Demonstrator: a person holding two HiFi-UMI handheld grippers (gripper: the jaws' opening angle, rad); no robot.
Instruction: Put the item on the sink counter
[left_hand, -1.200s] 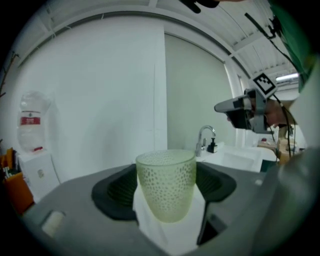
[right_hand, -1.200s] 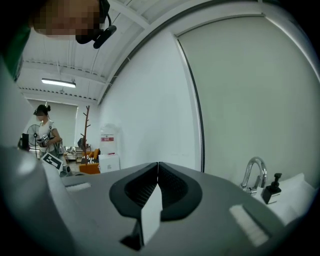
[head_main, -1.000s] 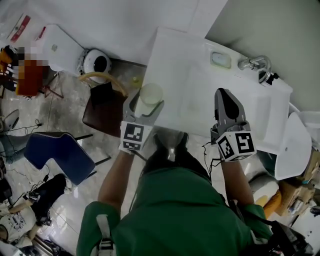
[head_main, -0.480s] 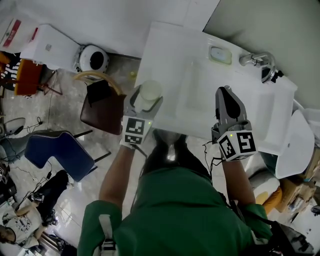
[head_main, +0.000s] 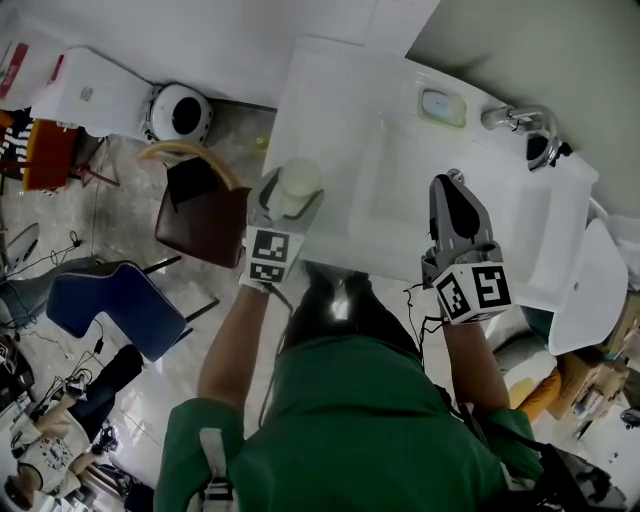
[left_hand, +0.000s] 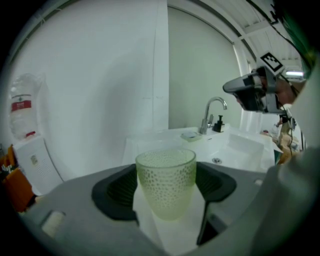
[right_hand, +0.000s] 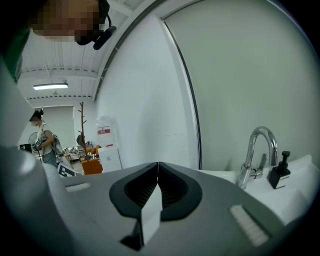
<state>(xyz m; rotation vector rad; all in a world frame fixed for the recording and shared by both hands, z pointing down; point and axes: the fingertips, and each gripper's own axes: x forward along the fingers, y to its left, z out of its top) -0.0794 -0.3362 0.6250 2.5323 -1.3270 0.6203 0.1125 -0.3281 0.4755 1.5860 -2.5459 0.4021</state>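
**Cup clamped in left, right empty**

Left hand-held gripper (head_main: 294, 196): jaws clamped on the pale green dimpled cup (left_hand: 166, 181). The cup is upright, over the left front edge of the white tabletop (head_main: 330, 100); can't tell if it touches. Right hand-held gripper (right_hand: 158, 172): jaws together, nothing between them, above the basin (head_main: 400, 190) near side. Farther back: soap dish (head_main: 441, 105), then faucet (head_main: 515, 121) by the wall.

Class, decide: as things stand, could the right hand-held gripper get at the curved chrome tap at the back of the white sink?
Probably yes. The right hand-held gripper is shut and empty, and only bare white sink seems to lie between it and the curved chrome tap.
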